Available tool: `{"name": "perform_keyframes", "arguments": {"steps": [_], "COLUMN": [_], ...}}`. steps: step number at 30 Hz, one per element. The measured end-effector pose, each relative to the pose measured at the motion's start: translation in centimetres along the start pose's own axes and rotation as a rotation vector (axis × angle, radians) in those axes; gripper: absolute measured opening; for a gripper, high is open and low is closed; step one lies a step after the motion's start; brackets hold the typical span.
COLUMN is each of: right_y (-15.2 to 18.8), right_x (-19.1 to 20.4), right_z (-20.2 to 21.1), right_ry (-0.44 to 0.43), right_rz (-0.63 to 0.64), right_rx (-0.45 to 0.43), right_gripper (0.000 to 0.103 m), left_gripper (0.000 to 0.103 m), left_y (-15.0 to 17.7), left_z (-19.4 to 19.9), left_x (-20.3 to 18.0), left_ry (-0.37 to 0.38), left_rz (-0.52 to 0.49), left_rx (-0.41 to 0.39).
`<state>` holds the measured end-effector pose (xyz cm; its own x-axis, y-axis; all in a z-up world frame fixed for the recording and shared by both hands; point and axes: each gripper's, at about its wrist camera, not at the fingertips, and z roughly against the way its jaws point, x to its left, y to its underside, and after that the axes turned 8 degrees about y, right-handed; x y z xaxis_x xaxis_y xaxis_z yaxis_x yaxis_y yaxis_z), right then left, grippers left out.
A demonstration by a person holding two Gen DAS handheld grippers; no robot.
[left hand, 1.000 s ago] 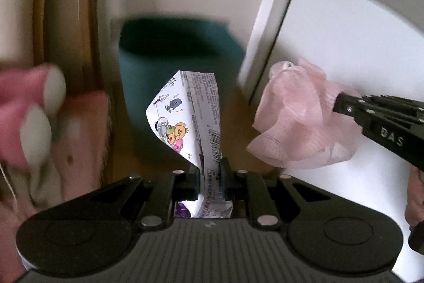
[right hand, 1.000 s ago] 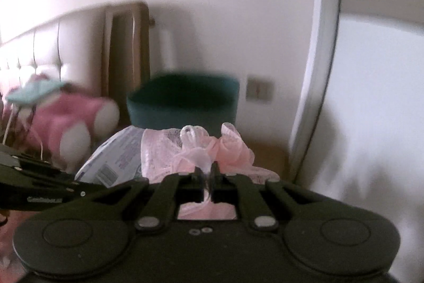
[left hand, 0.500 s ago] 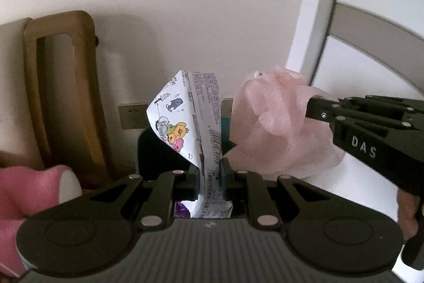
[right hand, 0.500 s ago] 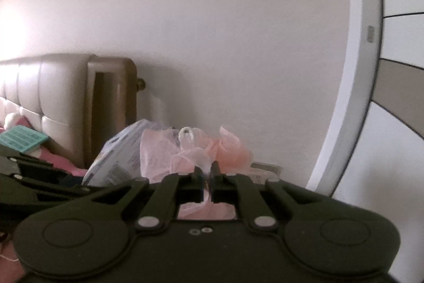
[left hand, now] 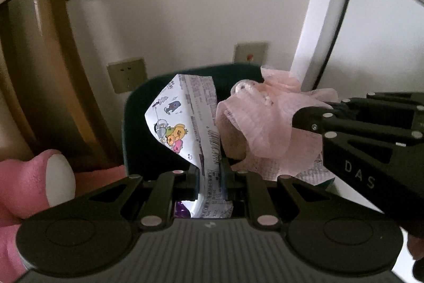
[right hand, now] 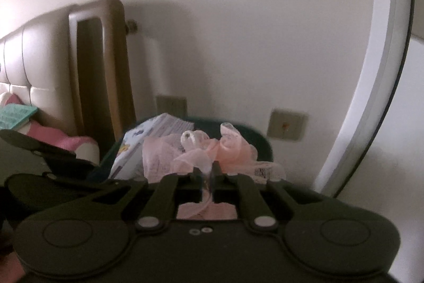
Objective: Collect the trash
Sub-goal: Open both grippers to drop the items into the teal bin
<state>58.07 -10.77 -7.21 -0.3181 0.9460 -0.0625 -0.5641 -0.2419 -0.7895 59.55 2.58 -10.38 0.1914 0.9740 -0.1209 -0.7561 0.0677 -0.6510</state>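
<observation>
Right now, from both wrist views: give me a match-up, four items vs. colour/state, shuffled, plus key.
Items:
1. printed wrapper
2. pink mesh bag
3. bin
4. plush toy

States:
A. dark teal, behind both grippers
B. clamped in left gripper
C. pink and white, far left
D. pinched in right gripper

Pairs: 1-B, 2-D, 3-A, 4-C

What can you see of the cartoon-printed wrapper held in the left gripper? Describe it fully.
The wrapper is thin, white, glossy-looking packaging, printed with small cartoon animals on one side and dense text with a barcode on the other. It is creased, one corner folded over, and stands upright, pinched between the left gripper's jaws. Behind it is a dark green bin.
</observation>
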Motion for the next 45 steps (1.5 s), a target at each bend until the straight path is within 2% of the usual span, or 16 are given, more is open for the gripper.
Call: {"name": "perform_keyframes", "arguments": {"steps": [6, 9, 12, 14, 17, 18, 19, 24, 29, 32, 34, 37, 39, 45], "right_y": [0.7, 0.7, 0.9, 0.9, 1.0, 1.0, 1.0, 1.1, 2.4, 4.0, 5.3, 8.0, 10.0, 17.0], "right_x": [-0.3, -0.4, -0.8, -1.0, -1.6, -1.8, -2.1, -3.3, -4.7, -5.6, -6.0, -6.3, -6.4, -6.3], "right_z": [-0.6, -0.9, -0.5, -0.3, 0.5, 0.8, 1.1, 2.6, 5.1, 6.9, 8.0, 9.7, 10.5, 11.6], "right_ry": [0.011, 0.019, 0.021, 0.026, 0.025, 0.022, 0.019, 0.014, 0.000, -0.013, -0.026, -0.042, -0.051, -0.052], "right_rz": [-0.009, -0.005, -0.003, -0.003, -0.010, -0.016, -0.023, -0.059, -0.095, -0.121, -0.149, -0.176, -0.185, -0.186], "right_rx": [0.048, 0.067, 0.070, 0.070, 0.061, 0.057, 0.054, 0.035, -0.007, -0.026, -0.032, -0.035, -0.022, 0.063], "right_gripper": [0.018, 0.022, 0.030, 0.031, 0.031, 0.032, 0.033, 0.035, 0.036, 0.037, 0.043, 0.046, 0.048, 0.052], "left_gripper": [0.014, 0.015, 0.016, 0.024, 0.047, 0.059, 0.064, 0.067, 0.067, 0.067, 0.067, 0.070, 0.075, 0.080], "left_y": [-0.5, -0.4, -0.2, -0.1, 0.2, 0.2, 0.3, 0.4, 1.0, 2.0, 3.1, 5.6, 7.5, 14.0], "left_z": [-2.3, -3.2, -3.4, -3.4, -3.1, -2.9, -2.9, -2.7, 0.5, 3.0, 4.7, 6.7, 7.3, 7.6], "left_x": [0.3, 0.8, 1.0, 0.9, 0.6, 0.5, 0.3, -0.2, -1.2, -2.1, -2.7, -3.6, -4.1, -4.6], "left_ry": [0.006, 0.023, 0.015, 0.017, 0.014, 0.016, 0.018, 0.009, 0.046, 0.068, 0.082, 0.100, 0.099, 0.088], "left_rz": [0.022, 0.061, 0.079, 0.080, 0.076, 0.076, 0.070, 0.060, 0.052, 0.042, 0.035, 0.017, 0.013, 0.069], "left_rx": [0.059, 0.131, 0.136, 0.137, 0.126, 0.116, 0.102, 0.100, 0.001, -0.057, -0.090, -0.120, -0.123, -0.097]}}
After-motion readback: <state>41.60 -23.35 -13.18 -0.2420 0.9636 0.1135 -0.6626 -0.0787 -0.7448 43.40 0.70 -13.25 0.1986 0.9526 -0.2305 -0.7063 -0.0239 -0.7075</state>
